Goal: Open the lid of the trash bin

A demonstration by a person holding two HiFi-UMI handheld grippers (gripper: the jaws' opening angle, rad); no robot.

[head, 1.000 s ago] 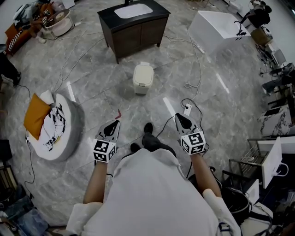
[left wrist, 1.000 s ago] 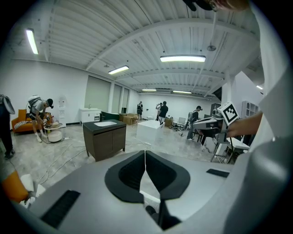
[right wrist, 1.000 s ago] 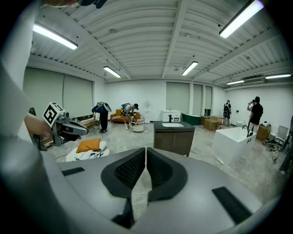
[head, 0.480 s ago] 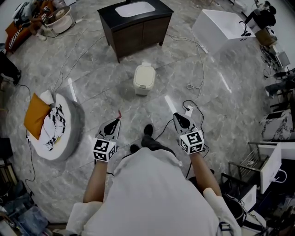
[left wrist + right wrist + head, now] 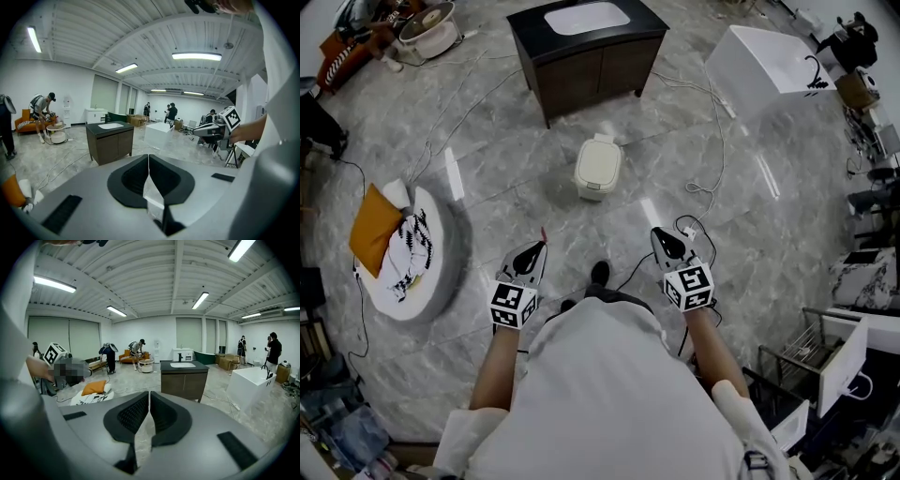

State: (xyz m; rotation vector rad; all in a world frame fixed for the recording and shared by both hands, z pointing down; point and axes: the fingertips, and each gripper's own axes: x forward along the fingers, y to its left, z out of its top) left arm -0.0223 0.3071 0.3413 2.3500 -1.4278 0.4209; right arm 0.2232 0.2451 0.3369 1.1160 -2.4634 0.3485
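The small cream trash bin (image 5: 598,169) stands on the marble floor with its lid down, ahead of me and in front of the dark vanity cabinet (image 5: 586,52). My left gripper (image 5: 536,249) is held low at my left, my right gripper (image 5: 659,235) at my right; both are well short of the bin and hold nothing. In the left gripper view the jaws (image 5: 148,160) are closed together; in the right gripper view the jaws (image 5: 149,397) also meet. The bin is hidden in both gripper views.
A round white cushion with an orange pillow (image 5: 405,248) lies on the floor at left. Cables and a power strip (image 5: 686,228) trail on the floor at right. A white bathtub (image 5: 769,66) sits far right. My shoes (image 5: 598,274) are between the grippers. People stand far off (image 5: 136,352).
The bin and cabinet have slid slightly right and nearer in the head view as I move forward. Both grippers keep the same pose, shut.
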